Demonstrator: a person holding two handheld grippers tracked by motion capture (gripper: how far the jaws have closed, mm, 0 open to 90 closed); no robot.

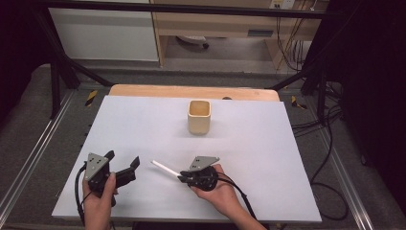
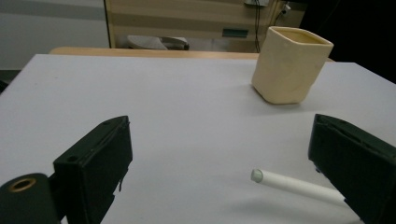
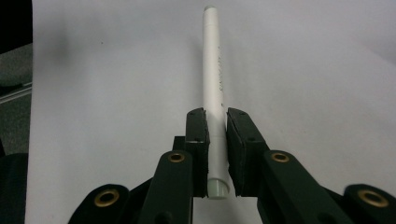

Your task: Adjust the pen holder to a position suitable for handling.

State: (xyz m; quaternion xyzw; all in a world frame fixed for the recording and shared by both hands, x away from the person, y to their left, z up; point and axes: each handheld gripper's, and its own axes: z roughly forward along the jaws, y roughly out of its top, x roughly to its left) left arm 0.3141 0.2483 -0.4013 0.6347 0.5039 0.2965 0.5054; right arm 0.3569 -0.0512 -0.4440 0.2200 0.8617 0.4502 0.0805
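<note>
Your right gripper (image 3: 215, 122): clamped on white pen (image 3: 215, 70); left gripper (image 2: 219, 154): jaws wide, empty; step: carrying; next, probably tip pen into cream cup (image 1: 199, 117).

A lab test bench — black metal frame (image 1: 62, 67) around the table (image 1: 143, 120); loose cables (image 1: 330, 143) on the floor.

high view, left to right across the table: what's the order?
left gripper → white pen → right gripper, shut on the pen's near end. The beige cup stands farther back and overlaps the right gripper sideways, so it is left unranked.
</note>
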